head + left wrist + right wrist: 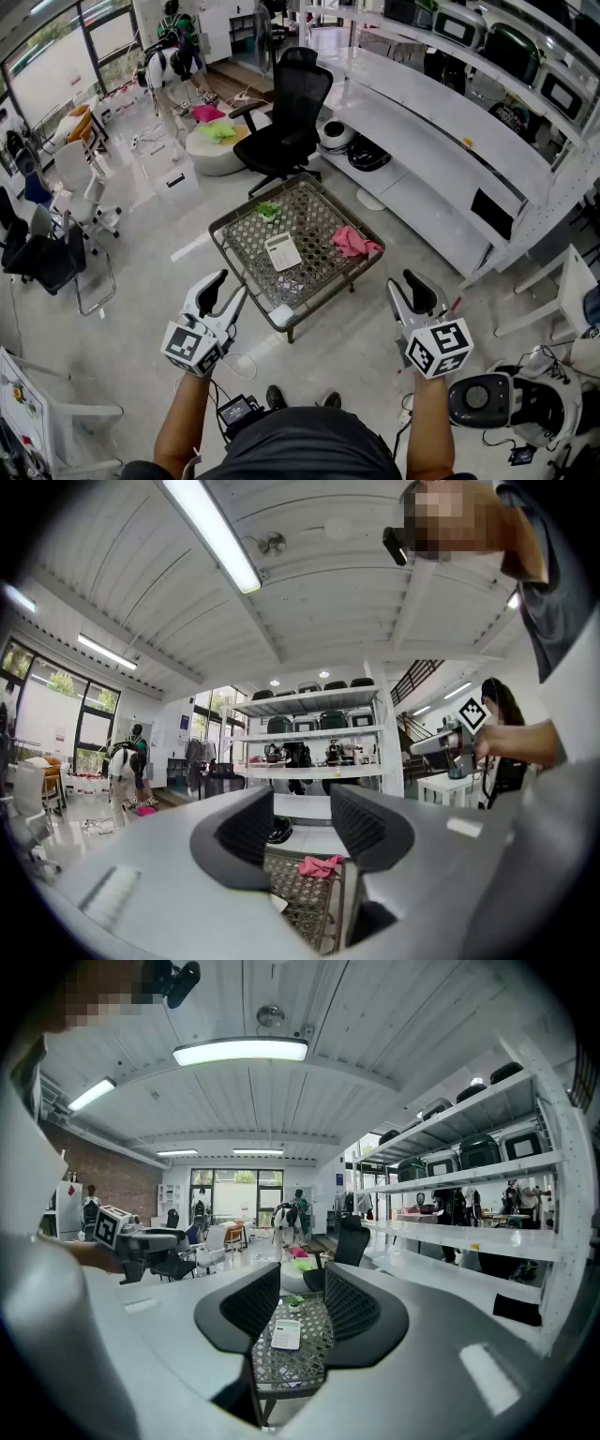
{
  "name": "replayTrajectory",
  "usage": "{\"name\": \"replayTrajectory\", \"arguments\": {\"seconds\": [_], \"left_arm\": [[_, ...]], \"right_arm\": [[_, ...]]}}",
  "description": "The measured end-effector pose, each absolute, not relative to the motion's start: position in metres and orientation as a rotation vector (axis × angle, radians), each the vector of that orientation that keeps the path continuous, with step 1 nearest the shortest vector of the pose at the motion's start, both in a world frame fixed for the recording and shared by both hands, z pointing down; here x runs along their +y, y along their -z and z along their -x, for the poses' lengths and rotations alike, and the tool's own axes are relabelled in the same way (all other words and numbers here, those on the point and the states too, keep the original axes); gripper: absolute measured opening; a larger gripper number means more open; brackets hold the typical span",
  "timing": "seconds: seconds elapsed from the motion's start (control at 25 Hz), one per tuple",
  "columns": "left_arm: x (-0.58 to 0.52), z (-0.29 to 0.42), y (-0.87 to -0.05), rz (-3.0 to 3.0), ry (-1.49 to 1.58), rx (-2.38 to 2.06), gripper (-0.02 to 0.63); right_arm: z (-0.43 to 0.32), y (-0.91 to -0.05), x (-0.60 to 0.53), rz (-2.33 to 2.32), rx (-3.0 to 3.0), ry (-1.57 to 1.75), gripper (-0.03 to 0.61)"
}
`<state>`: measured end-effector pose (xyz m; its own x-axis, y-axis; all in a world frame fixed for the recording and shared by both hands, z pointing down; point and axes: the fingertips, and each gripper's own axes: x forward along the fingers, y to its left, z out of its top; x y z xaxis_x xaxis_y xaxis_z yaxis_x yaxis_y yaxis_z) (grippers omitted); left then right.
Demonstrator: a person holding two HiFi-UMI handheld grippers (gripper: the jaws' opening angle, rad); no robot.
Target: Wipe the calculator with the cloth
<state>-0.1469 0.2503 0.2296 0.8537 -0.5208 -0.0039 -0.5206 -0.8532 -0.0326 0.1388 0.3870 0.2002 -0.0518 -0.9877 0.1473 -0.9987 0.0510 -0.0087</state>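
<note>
I hold my left gripper (230, 289) and right gripper (405, 286) in the air on the near side of the low square wire-lattice tabletop (314, 211). Both pairs of jaws stand narrowly apart with nothing between them. The flat white calculator (282, 250) lies near that tabletop's middle. The crumpled pink cloth (354, 243) lies toward its right edge.
</note>
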Motion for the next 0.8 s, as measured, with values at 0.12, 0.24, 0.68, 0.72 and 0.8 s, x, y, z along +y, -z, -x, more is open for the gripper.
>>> {"name": "replayTrajectory", "arguments": {"seconds": [0.12,0.24,0.68,0.72,0.8], "left_arm": [[0.253,0.158,-0.236,2.981,-0.005,0.79,0.212],[0.25,0.156,-0.234,2.982,-0.004,0.782,0.212],[0.231,0.172,-0.237,3.01,-0.033,0.721,0.212],[0.228,0.174,-0.237,3.012,-0.036,0.715,0.212],[0.22,0.176,-0.237,3.015,-0.049,0.704,0.212]], "right_arm": [[-0.127,-0.204,0.386,-2.092,-2.196,-0.164,0.127],[-0.13,-0.201,0.384,-2.094,-2.188,-0.168,0.127],[-0.11,-0.197,0.374,-2.175,-2.166,-0.169,0.127],[-0.108,-0.196,0.372,-2.186,-2.167,-0.17,0.129],[-0.105,-0.196,0.367,-2.202,-2.161,-0.17,0.129]]}}
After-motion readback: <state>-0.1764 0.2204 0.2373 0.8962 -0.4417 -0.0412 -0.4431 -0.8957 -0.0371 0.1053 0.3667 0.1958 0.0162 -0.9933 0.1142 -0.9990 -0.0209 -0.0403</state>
